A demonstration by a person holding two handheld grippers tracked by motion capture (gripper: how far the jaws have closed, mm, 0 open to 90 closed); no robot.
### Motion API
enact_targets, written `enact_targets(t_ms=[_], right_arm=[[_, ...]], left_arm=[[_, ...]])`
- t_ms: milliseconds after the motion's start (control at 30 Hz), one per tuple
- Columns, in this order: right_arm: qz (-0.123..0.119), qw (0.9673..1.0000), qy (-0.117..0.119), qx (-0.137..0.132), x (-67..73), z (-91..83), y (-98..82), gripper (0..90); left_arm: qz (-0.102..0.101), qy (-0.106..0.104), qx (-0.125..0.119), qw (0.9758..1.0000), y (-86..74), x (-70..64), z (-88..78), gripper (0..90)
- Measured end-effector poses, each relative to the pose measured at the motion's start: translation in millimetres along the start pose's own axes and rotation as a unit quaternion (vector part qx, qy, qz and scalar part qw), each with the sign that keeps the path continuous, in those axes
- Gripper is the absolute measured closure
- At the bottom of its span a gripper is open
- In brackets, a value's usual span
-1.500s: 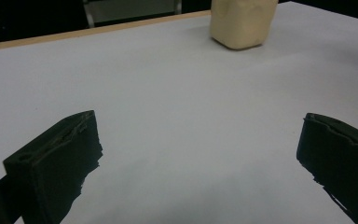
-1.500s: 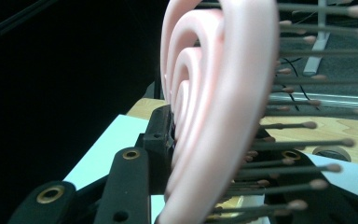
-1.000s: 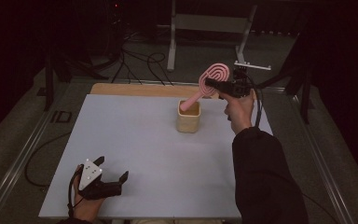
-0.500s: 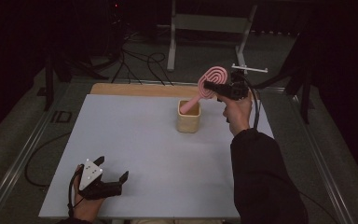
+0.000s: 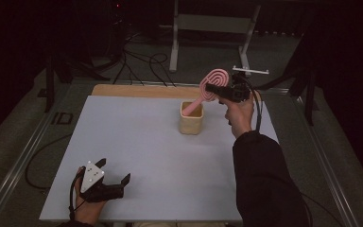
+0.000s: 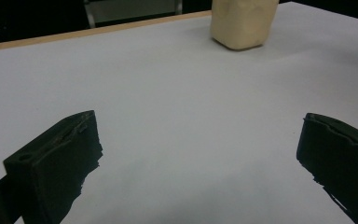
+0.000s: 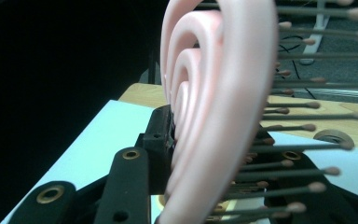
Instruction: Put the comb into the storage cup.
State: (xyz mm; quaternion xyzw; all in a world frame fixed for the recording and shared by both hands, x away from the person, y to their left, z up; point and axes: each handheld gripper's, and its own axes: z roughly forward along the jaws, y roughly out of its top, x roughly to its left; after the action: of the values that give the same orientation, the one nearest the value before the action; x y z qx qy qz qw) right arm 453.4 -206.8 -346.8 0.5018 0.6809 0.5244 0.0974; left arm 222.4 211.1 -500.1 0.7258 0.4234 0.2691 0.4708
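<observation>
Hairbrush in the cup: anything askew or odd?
Yes: the pink hairbrush leans steeply, its handle end in the beige cup and its head out past the rim, clamped in the right gripper. The cup stands upright; nothing spilled or damaged. The left gripper rests open.

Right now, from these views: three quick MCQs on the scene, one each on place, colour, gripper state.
1. Where is the hairbrush's handle end?
A. inside the beige cup
B. flat on the table
C. on the floor

2. What colour is the brush?
A. blue
B. pink
C. green

3. How is the left gripper?
A. shut on the cup
B. shut on the brush
C. open, holding nothing

Key: 1 A, the handle dips into the cup; 2 B, pink spiral head; 3 C, its jaws stand wide over bare table.
</observation>
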Motion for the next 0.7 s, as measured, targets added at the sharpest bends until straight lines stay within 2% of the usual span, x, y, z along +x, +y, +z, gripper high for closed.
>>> enact_targets(t_ms=[700], right_arm=[[-0.010, 0.9999, -0.009, 0.005, 2.4, 8.9, -3.1, 63.3]], left_arm=[[0.000, 0.000, 0.000, 1.0000, -0.1, 0.2, -0.1, 0.1]])
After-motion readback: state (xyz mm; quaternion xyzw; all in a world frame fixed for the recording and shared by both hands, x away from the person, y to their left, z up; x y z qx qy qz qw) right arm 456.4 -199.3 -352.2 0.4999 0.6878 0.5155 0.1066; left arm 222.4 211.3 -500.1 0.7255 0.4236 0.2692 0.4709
